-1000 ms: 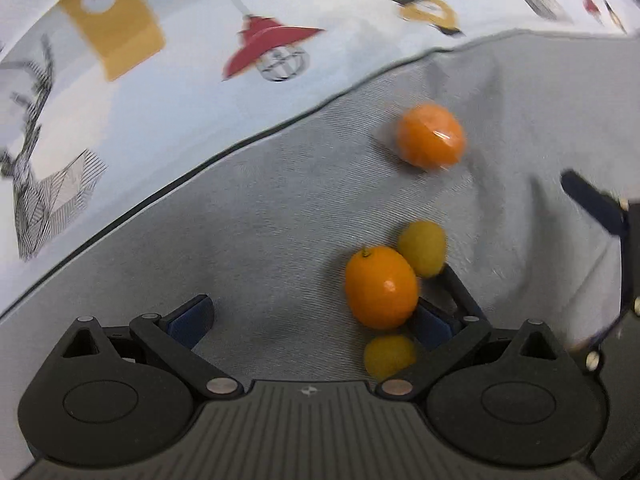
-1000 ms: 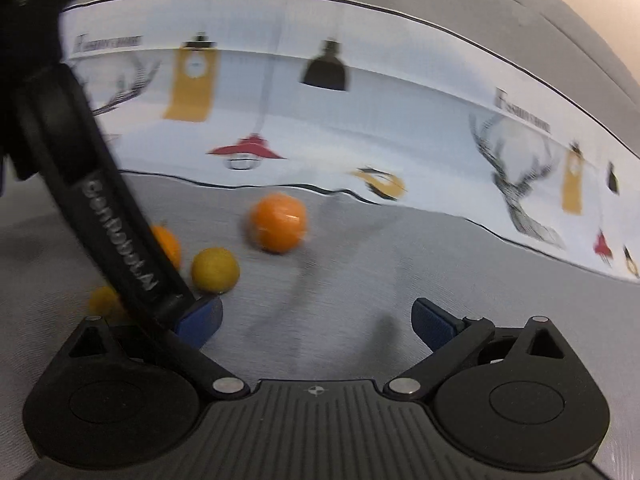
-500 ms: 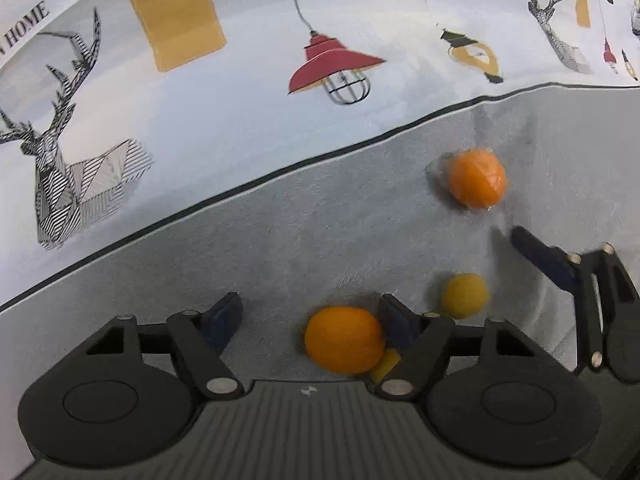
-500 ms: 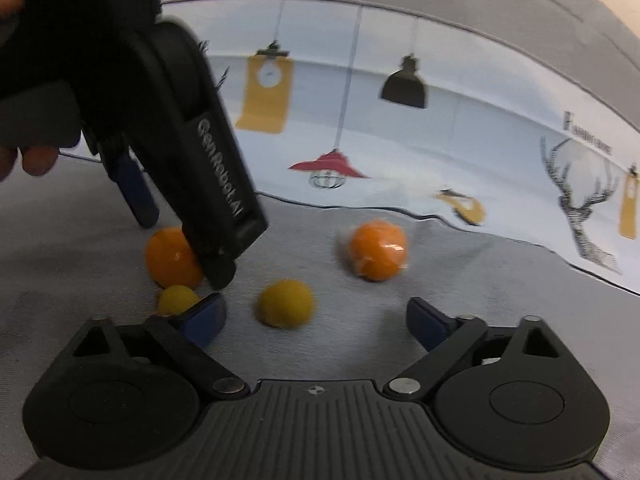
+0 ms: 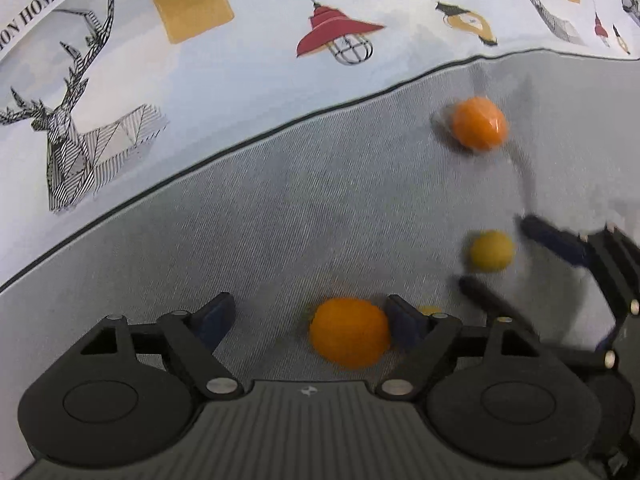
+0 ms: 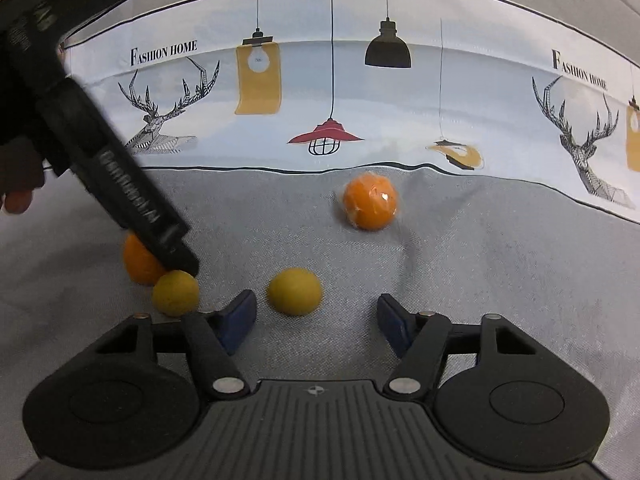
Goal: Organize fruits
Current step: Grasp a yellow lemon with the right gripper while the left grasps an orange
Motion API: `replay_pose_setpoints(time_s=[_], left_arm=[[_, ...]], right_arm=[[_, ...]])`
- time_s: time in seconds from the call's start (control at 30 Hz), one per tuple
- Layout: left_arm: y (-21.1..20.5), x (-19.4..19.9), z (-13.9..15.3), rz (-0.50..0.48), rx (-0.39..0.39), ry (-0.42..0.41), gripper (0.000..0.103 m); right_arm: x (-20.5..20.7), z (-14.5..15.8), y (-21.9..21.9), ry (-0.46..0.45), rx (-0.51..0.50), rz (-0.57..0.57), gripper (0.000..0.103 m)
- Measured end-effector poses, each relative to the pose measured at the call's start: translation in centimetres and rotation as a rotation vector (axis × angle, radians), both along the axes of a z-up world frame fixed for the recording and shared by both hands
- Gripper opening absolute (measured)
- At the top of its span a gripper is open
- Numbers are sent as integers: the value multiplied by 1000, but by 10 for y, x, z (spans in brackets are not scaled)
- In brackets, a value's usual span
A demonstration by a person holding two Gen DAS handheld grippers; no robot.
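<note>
Several fruits lie on a grey cloth (image 5: 280,232). My left gripper (image 5: 308,318) is open, and an orange fruit (image 5: 350,332) lies between its fingers, against the right one; the same fruit shows partly hidden in the right wrist view (image 6: 138,262). A small yellow fruit (image 5: 429,310) peeks out behind that finger, and shows whole in the right wrist view (image 6: 175,293). My right gripper (image 6: 316,322) is open, with a yellow fruit (image 6: 294,291) just ahead between its fingertips; it also shows in the left wrist view (image 5: 491,251). A plastic-wrapped orange (image 6: 370,207) lies farther off, seen too in the left wrist view (image 5: 478,122).
A white printed cloth with deer, lamps and lettering (image 6: 332,92) covers the far side beyond a dark seam. The left gripper's body (image 6: 120,184) reaches in from the upper left of the right wrist view. The right gripper's fingers (image 5: 560,240) show at the right of the left wrist view.
My left gripper has moved so the orange fruit now lies between its fingers. My right gripper has moved toward the yellow fruit, which now sits just ahead of its fingertips.
</note>
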State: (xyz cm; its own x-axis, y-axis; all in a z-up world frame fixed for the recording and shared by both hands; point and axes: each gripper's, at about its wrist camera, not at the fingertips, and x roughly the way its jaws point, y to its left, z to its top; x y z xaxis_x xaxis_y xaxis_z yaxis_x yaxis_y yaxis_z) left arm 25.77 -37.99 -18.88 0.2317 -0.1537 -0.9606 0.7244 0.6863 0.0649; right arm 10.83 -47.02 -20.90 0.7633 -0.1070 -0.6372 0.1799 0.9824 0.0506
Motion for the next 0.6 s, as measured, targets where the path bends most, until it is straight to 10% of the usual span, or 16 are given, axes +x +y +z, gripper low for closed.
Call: replay_pose_setpoints(time_s=[0.3,0.4,0.6], left_arm=[[19,-10,4,-57,25,36,83],[22,-18,12,-68,-9,8,45],[25,-30,26,-29,-32,-57,46]], right_arm=[[-2,-1,0,-19,-2,3,53],[-3,1,-2,-21,-5,-7,30],[-4,1,-17,-46,123,-59,30]])
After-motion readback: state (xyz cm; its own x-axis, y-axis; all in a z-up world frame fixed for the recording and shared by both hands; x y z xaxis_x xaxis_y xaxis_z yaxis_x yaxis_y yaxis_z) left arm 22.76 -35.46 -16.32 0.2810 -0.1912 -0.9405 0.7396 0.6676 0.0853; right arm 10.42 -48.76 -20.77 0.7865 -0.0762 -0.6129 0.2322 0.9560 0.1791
